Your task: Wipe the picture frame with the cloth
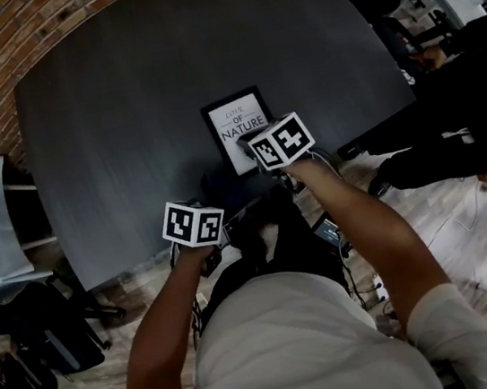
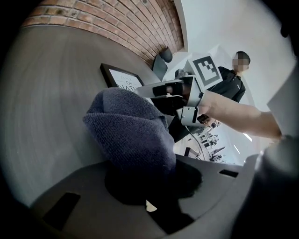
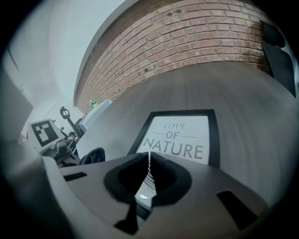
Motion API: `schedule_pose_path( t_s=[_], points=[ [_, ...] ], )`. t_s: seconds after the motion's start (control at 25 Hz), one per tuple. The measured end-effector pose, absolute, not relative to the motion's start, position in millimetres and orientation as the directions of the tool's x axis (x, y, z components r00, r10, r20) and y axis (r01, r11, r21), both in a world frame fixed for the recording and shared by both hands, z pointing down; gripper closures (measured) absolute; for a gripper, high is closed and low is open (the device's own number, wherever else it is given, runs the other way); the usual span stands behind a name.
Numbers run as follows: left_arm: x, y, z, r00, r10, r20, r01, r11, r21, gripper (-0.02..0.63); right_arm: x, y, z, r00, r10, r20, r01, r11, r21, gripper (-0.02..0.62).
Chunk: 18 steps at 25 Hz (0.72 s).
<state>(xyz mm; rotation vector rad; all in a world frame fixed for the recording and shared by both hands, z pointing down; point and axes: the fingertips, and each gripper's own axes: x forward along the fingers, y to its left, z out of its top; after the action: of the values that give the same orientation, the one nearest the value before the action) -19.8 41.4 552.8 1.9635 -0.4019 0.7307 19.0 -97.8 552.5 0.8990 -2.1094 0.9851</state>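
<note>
Left gripper (image 2: 148, 186) jaws part-open, clamped on a bunched dark blue terry cloth (image 2: 131, 130) that sticks out ahead of them over the dark grey worktop (image 2: 51, 102). Right gripper (image 3: 148, 161) jaws closed, empty. The black-rimmed picture frame with white print (image 3: 180, 140) lies flat just ahead of them. Only the left gripper view shows the grip. In the head view, marker cubes (image 1: 281, 141) cover both jaws.

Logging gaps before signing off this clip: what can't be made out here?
Head view: the right gripper overlaps the picture frame; contact unclear.
Right gripper view: the gripper's body hides the frame's bottom edge.
Left gripper view: the cloth hides the pads of the left gripper.
</note>
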Motion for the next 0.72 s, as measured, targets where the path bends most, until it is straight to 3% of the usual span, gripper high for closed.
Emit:
schedule_pose_path(
  t_s=[0.16,0.44,0.72],
  points=[
    [-43,42,530,0.812,-0.069,0.58,-0.541,-0.463,0.702,0.512,31,-102,527,-0.585,-0.387,0.713,-0.793,0.46,-0.4,0.578],
    [-95,16,453,0.851,-0.386,0.356,-0.511,-0.455,0.729,0.511,59,-102,428,-0.629,-0.571,0.527,-0.776,0.426,-0.465,0.581],
    [-102,22,400,0.869,-0.45,0.204,-0.449,-0.548,0.705,0.509,105,-44,339,-0.596,-0.724,0.346,-0.771,0.397,-0.498,0.581]
  ],
)
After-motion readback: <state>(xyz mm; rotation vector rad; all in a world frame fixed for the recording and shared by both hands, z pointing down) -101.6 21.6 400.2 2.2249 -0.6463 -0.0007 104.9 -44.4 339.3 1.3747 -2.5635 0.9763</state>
